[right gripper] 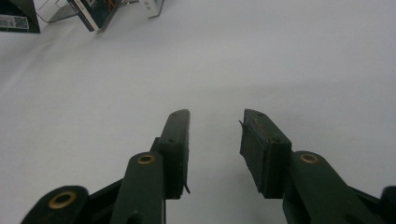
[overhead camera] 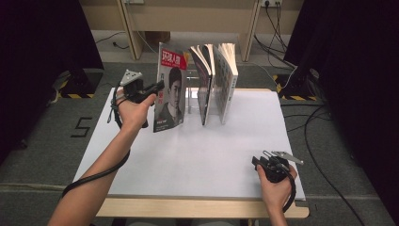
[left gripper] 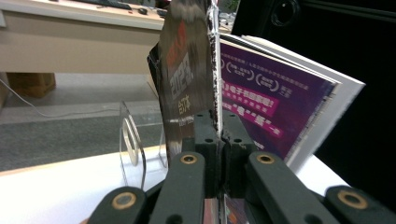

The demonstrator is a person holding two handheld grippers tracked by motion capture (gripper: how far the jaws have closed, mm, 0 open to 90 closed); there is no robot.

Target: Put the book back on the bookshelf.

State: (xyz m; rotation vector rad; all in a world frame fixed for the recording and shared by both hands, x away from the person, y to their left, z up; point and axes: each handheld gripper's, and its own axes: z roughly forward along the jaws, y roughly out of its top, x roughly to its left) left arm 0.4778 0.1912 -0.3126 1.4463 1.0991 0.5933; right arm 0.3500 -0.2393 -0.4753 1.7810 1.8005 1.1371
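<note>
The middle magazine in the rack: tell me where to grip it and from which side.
Probably grip the middle magazine at its upper near edge, coming from the person's side, the way the left gripper is shut on the portrait magazine. It stands upright in the clear rack, edge toward the person, so a thin vertical edge sits between level jaws. The right gripper is open and free.

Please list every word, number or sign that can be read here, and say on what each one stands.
"5": black mark on the floor, left of the table.
"2023": magazine cover, in the left gripper view; characters below it are too blurred.
Red title on the magazine: too small.
Purple book cover: white characters, blurred.
</note>
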